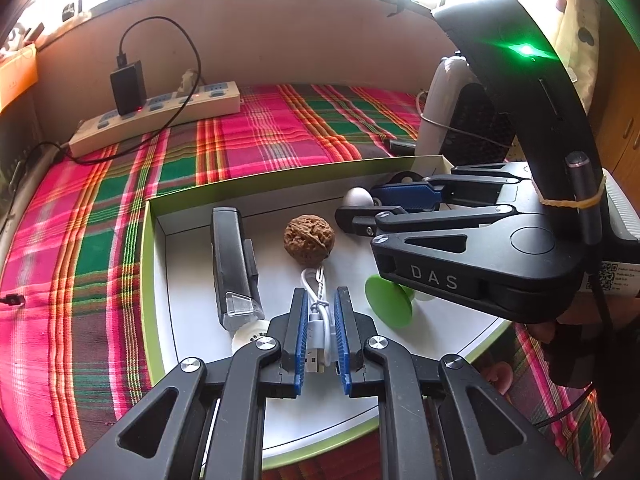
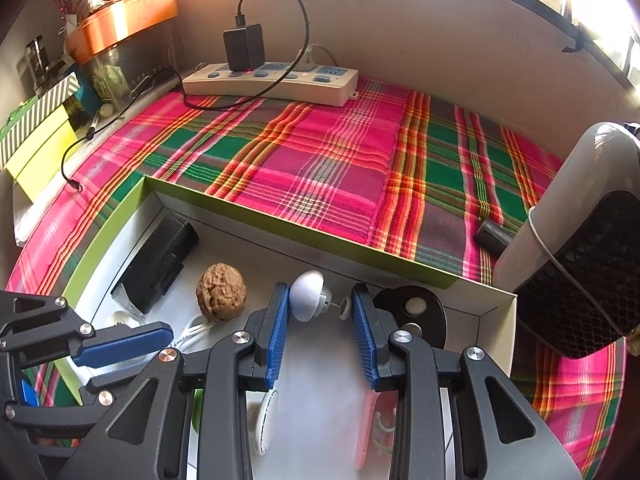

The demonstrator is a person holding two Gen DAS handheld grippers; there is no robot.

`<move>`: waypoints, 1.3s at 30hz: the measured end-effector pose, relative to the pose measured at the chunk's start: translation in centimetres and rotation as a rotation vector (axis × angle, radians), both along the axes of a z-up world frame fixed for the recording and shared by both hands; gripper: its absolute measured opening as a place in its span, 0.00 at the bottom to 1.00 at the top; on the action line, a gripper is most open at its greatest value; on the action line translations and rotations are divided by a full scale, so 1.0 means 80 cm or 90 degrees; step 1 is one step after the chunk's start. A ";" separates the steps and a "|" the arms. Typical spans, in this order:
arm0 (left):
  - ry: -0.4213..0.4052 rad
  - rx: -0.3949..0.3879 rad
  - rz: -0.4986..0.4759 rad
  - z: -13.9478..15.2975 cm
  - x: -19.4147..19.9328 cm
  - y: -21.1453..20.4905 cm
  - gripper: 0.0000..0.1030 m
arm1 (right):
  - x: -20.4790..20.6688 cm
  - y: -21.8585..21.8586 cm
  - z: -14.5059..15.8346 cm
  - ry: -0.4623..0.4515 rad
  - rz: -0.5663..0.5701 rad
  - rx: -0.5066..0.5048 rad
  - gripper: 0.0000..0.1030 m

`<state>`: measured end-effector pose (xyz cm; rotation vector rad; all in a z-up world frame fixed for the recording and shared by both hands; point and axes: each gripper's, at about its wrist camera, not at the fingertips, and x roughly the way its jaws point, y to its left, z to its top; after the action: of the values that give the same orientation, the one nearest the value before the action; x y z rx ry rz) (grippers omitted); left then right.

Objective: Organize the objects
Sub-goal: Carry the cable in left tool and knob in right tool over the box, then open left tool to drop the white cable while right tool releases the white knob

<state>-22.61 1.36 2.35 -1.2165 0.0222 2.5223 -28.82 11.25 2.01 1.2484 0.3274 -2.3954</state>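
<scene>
Inside the box: a shallow white cardboard box with green outer walls (image 1: 150,264) lies on the pink-and-green plaid cloth (image 1: 256,136); every place below is given from this box.
Left tool: the left tool (image 1: 320,330) is clamped on a coiled white USB cable (image 1: 318,312), low over the box floor near its front rim.
Right tool: the right tool (image 2: 324,332) has its blue pads part-way apart around a small white domed piece on a thin metal pin (image 2: 310,296); contact with the pads cannot be told.
Other contents: a brown wrinkled walnut (image 1: 309,241) mid-floor, a black rectangular device with a clear end (image 1: 234,264) along the left wall, a green round suction disc (image 1: 389,300) near the front right, a black round disc (image 2: 412,308) in the far right corner.
Step in hand: probably setting the cable down; lower it flat onto bare floor, short of the walnut, and part the pads only once it rests.
Edges: the far wall rises just behind the white domed piece; the right wall stands beside the black disc.
Open room: bare white floor between the walnut and the front rim; the two tools are near each other, so draw back up and toward the front.
Outside the box: a cream power strip (image 2: 272,80) well behind, a white-and-black appliance (image 2: 576,248) just right.
</scene>
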 end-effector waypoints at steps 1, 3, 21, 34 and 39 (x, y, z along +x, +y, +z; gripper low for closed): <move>0.000 0.000 0.001 0.000 0.000 0.000 0.11 | 0.000 0.000 0.000 0.000 0.001 0.001 0.32; 0.000 0.001 0.001 0.000 0.000 0.000 0.11 | 0.000 -0.001 0.000 0.001 0.000 0.004 0.32; 0.011 0.019 0.011 0.008 0.012 -0.010 0.21 | 0.010 0.002 0.009 0.014 -0.021 -0.013 0.40; 0.039 0.031 0.013 0.028 0.049 -0.018 0.24 | 0.046 0.017 0.033 0.048 -0.044 -0.046 0.43; 0.054 0.039 0.015 0.038 0.068 -0.024 0.24 | 0.074 0.029 0.046 0.069 -0.051 -0.060 0.43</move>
<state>-17.17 -0.57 5.35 -1.0927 -0.0495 2.5725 -22.94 13.53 5.69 1.1135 0.1972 -2.5207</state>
